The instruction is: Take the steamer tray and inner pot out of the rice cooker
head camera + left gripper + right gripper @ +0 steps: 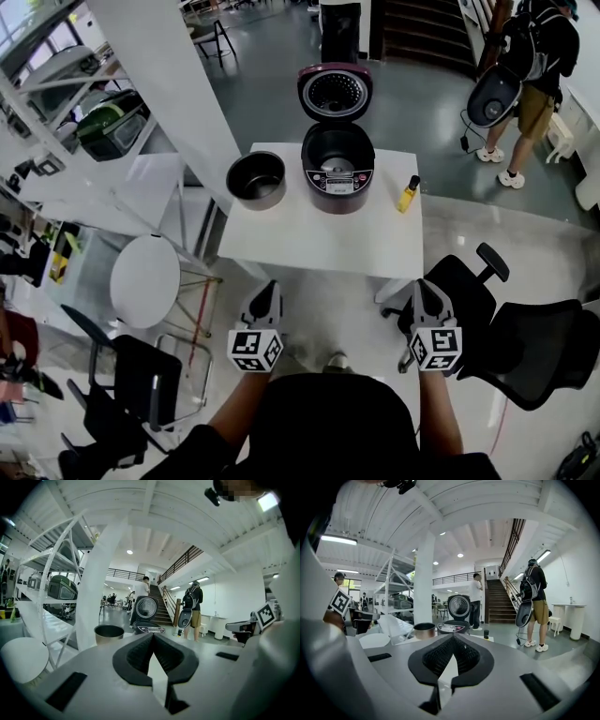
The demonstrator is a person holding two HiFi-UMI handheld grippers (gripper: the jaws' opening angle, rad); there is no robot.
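Observation:
The rice cooker stands at the far side of the white table with its lid up and its cavity dark. The metal inner pot sits on the table to the cooker's left. No steamer tray shows in any view. My left gripper and right gripper hang side by side short of the table's near edge, both shut and empty. The left gripper view shows the pot and cooker past the shut jaws. The right gripper view shows the pot and cooker beyond the shut jaws.
A small yellow bottle stands right of the cooker. Black office chairs crowd the table's near right corner. A round white table and a white column are at the left. A person with a backpack stands at the far right.

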